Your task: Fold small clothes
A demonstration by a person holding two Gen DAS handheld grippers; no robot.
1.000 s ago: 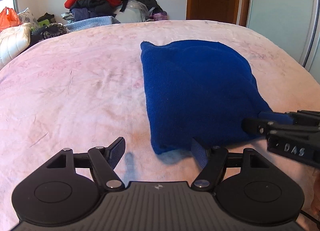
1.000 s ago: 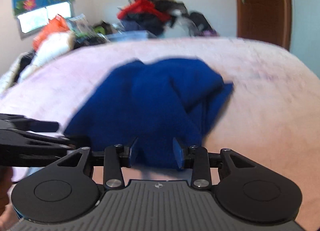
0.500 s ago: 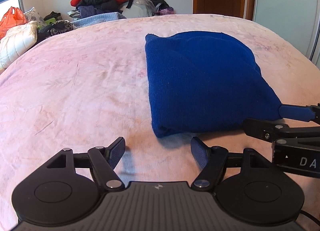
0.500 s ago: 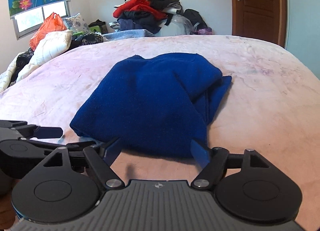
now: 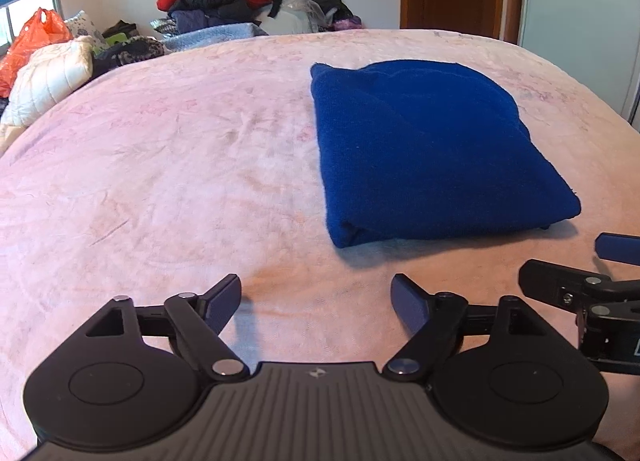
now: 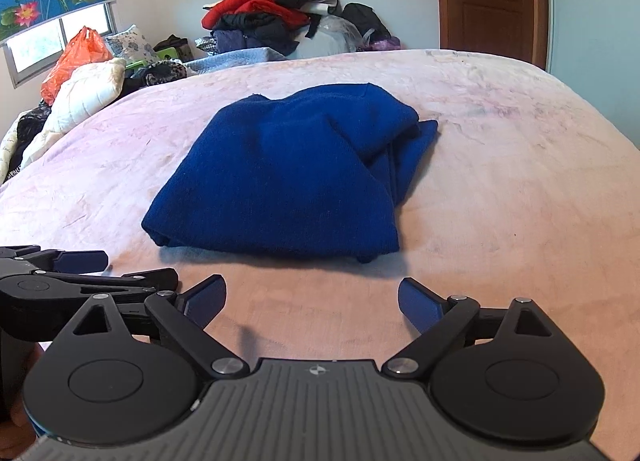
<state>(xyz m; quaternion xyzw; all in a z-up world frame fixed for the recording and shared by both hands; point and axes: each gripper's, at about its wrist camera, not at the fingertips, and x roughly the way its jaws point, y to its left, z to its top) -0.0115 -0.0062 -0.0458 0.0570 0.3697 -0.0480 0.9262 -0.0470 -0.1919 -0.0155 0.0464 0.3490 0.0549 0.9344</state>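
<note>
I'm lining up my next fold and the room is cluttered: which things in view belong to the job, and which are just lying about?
Part of the job:
- blue garment, folded on the pink bed cover
- left claw, opening, nothing between its fingers
- right claw, opening, nothing between its fingers

Just lying about:
- heap of clothes by the wall
- orange plastic bag
- white quilted pillow

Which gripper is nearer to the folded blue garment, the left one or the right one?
Right, slightly. The right gripper faces the blue garment straight on, just short of its near edge. The left gripper sits off its left corner. Neither touches it.
</note>
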